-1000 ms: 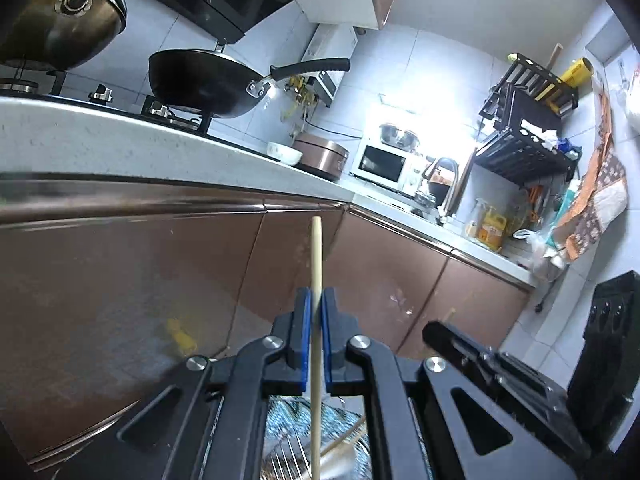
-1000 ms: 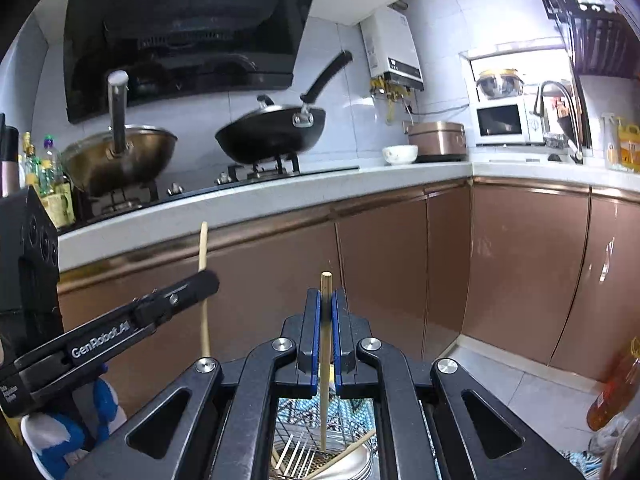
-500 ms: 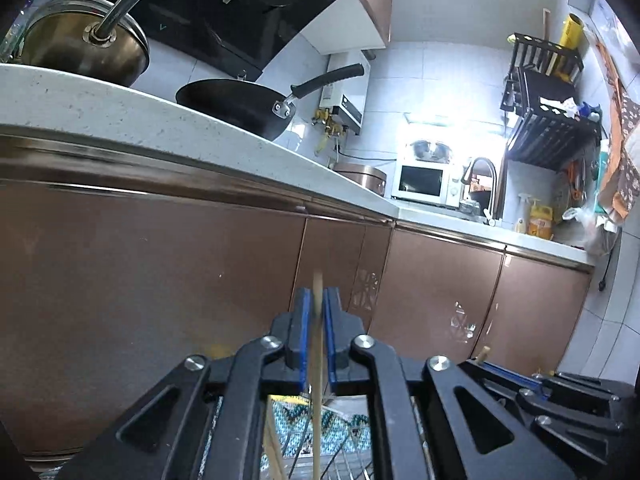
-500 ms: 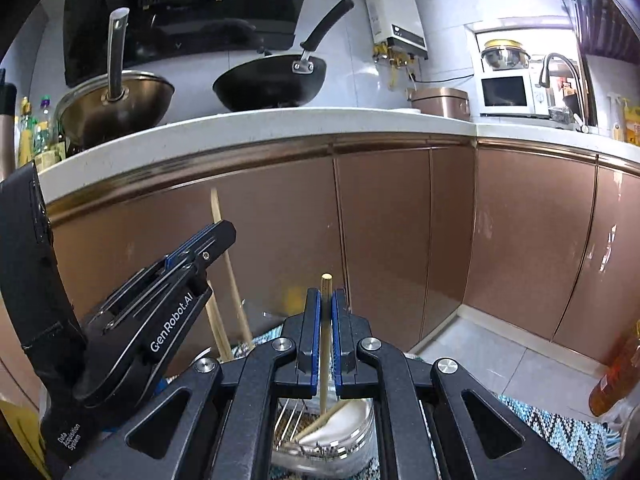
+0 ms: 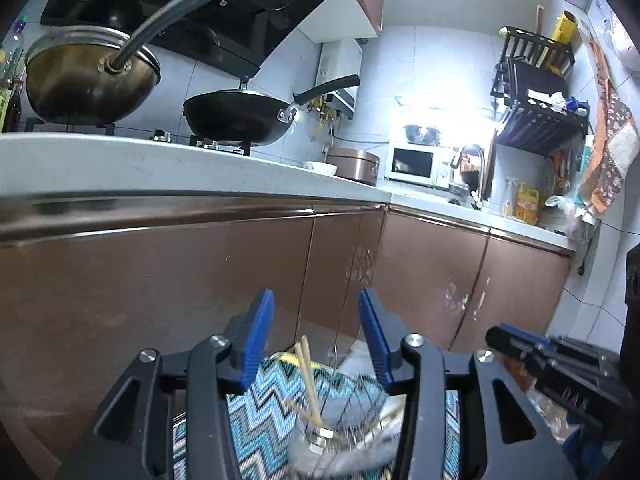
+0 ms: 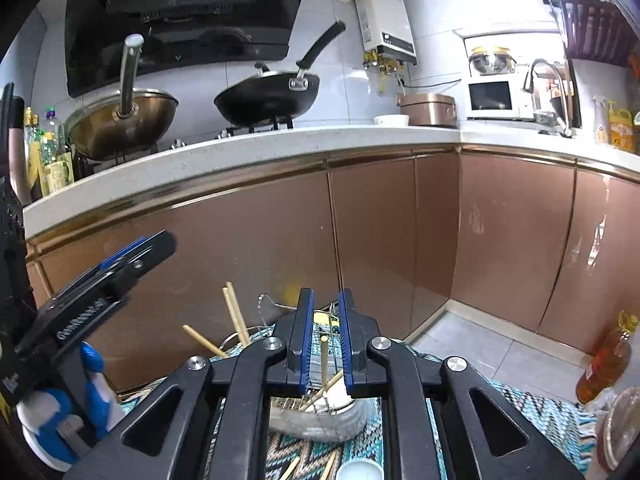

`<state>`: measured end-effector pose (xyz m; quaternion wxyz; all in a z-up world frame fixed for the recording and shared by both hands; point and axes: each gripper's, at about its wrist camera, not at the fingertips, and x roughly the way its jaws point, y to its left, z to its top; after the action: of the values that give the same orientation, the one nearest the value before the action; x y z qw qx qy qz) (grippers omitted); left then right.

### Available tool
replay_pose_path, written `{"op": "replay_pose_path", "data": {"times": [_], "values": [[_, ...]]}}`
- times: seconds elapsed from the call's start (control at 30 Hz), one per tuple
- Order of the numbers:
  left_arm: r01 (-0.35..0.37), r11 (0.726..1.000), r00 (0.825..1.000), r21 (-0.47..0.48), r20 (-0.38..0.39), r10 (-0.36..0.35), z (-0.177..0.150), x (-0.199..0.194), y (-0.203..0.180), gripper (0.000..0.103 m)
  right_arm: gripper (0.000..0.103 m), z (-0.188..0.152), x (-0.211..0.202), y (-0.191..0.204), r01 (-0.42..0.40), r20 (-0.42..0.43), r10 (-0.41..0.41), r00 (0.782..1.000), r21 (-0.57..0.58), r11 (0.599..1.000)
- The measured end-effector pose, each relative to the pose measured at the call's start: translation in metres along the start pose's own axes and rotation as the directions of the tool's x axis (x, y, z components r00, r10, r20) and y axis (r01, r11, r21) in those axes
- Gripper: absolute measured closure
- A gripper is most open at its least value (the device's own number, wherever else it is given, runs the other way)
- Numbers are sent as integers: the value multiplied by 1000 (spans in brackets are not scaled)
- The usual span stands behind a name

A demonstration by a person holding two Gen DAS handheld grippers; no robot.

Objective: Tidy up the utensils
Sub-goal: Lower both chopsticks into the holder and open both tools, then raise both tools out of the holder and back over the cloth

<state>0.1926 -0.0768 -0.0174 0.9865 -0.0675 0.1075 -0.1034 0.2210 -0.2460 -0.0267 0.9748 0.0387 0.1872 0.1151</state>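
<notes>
Left wrist view: the left gripper (image 5: 316,336) has its jaws spreading apart, nothing between the blue pads. Below it two chopsticks (image 5: 310,384) stand leaning in a metal holder (image 5: 340,440) on a zigzag mat (image 5: 260,408); their long axis runs nearly upright, tops tipped toward the upper left. The right gripper (image 5: 520,350) shows at the right edge, too side-on to read here.

Right wrist view: the right gripper (image 6: 324,336) is easing open, and one chopstick (image 6: 323,360) stands upright in the gap, its lower end down in the holder (image 6: 320,420); the pads look just clear of it. Beside it the leaning chopsticks (image 6: 236,318) point up and left, another lying flatter. More sticks lie loose on the mat (image 6: 360,452) at the bottom edge.

My read: these are light, stiff, thin wooden sticks, smooth enough to swivel in a pinch. Best taken near the upper third, pads square across the shaft, so the stick hangs true and drops in end-first.
</notes>
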Motion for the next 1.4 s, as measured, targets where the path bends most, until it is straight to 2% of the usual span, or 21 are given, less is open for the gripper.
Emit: {"op": "replay_pose_path", "data": {"times": [0.3,0.63,0.8,0.93,1.4], "values": [[55,998,989,-19,-139,-57,1,-76,9,60,90,-4,-73,13,24,-21,-24,999,3,1000],[9,1000,987,23,-158,-5,-9,-153,-15,60,90,-27,-155,19,21,-32,-20,999,24,1000],[-18,1000,989,-13,-148,16,-14,-188,-19,55,89,-40,-189,25,3,-26,-2,1000,22,1000],[-43,999,988,-6,-147,41,-18,-205,-25,52,84,-49,-211,25,-13,-22,13,1000,23,1000],[-76,997,983,2,-169,75,-24,-232,-48,52,83,-61,-242,0,-64,-23,64,998,39,997]]}}
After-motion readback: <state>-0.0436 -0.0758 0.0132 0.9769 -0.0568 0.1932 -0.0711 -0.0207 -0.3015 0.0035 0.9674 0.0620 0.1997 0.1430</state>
